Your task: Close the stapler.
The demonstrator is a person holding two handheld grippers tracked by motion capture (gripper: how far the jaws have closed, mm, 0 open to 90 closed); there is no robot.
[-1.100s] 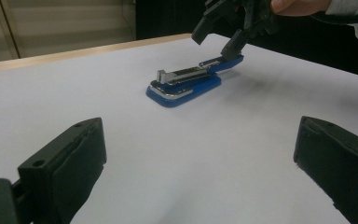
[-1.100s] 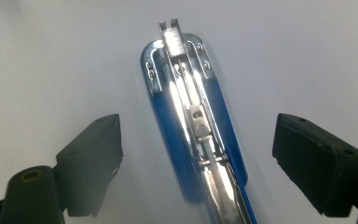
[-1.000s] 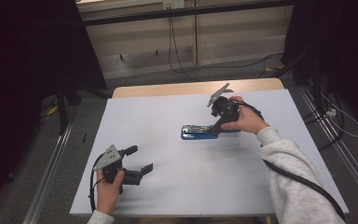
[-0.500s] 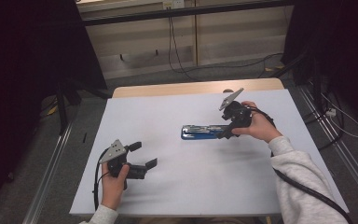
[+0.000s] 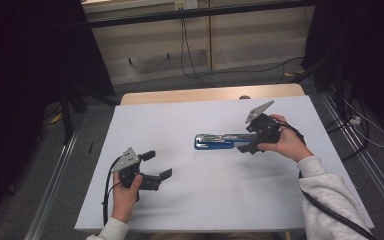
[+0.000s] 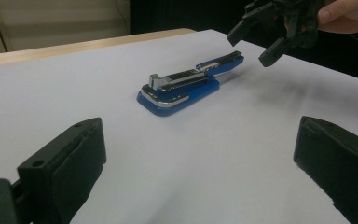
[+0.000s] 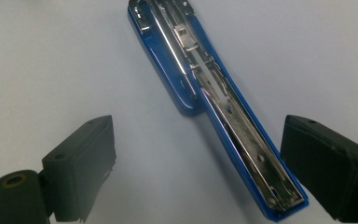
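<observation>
A blue stapler (image 5: 219,141) lies swung open along the white table (image 5: 205,200), its metal staple channel facing up (image 7: 214,98). My right gripper (image 5: 247,141) hovers over the stapler's right end, open. In the right gripper view its jaws stand wide on either side of the channel arm without touching it (image 7: 198,172). My left gripper (image 5: 160,164) is open near the table's front left, well apart from the stapler (image 6: 182,86), which lies ahead of its jaws (image 6: 200,158). The right gripper (image 6: 251,49) appears beyond the stapler in the left gripper view.
A bare wooden strip (image 5: 205,95) runs along the table's far edge. Cables (image 5: 195,60) lie on the floor beyond it, and dark curtains (image 5: 30,75) hang on both sides. A metal rail (image 5: 55,190) runs beside the table's left edge.
The right gripper has drifted right and slightly nearer, from over the stapler's middle to its right end. The left gripper has shifted a little to the right. The stapler has stayed put.
</observation>
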